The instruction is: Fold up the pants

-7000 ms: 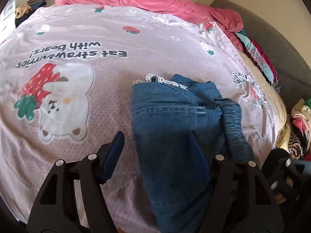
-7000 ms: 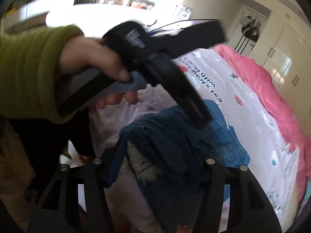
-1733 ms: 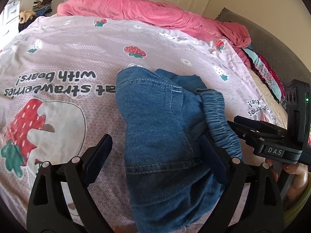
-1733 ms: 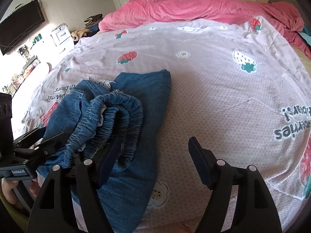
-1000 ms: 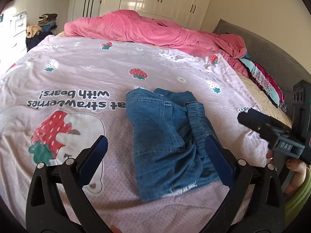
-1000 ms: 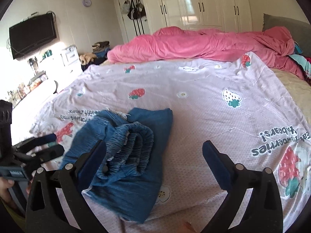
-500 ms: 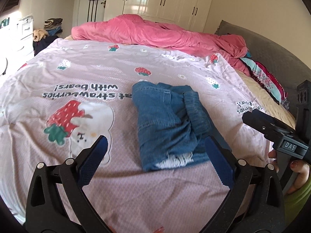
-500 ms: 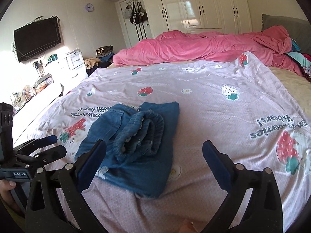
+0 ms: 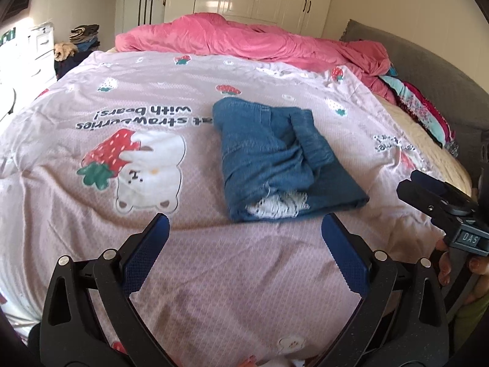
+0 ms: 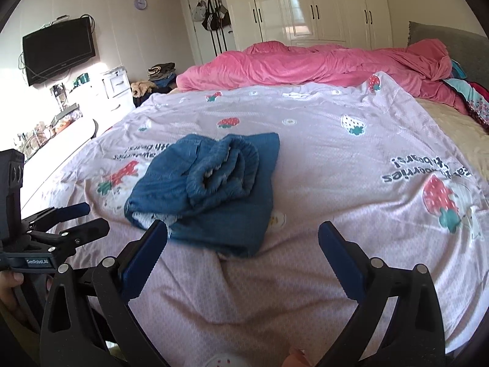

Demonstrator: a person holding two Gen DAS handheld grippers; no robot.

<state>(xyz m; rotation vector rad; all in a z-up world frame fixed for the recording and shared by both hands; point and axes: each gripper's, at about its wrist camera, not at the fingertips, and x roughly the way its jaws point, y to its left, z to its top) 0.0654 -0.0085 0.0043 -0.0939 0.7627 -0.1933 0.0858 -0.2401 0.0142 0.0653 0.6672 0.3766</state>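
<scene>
The bed sheet (image 9: 214,61) has upside-down words that say "Eat strawberries with bears!", the right gripper (image 9: 428,195) has a small label (image 9: 470,238) that says "DAS", and the left gripper (image 10: 76,217) has a label (image 10: 37,262) that says "GenRobot.AI".

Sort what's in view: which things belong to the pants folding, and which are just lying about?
Job:
- denim pants, folded on the strawberry bedspread
- left gripper, open
- right gripper, open

Lying about:
- pink duvet
- clothes pile on the dresser
- TV
- hanging bags
</scene>
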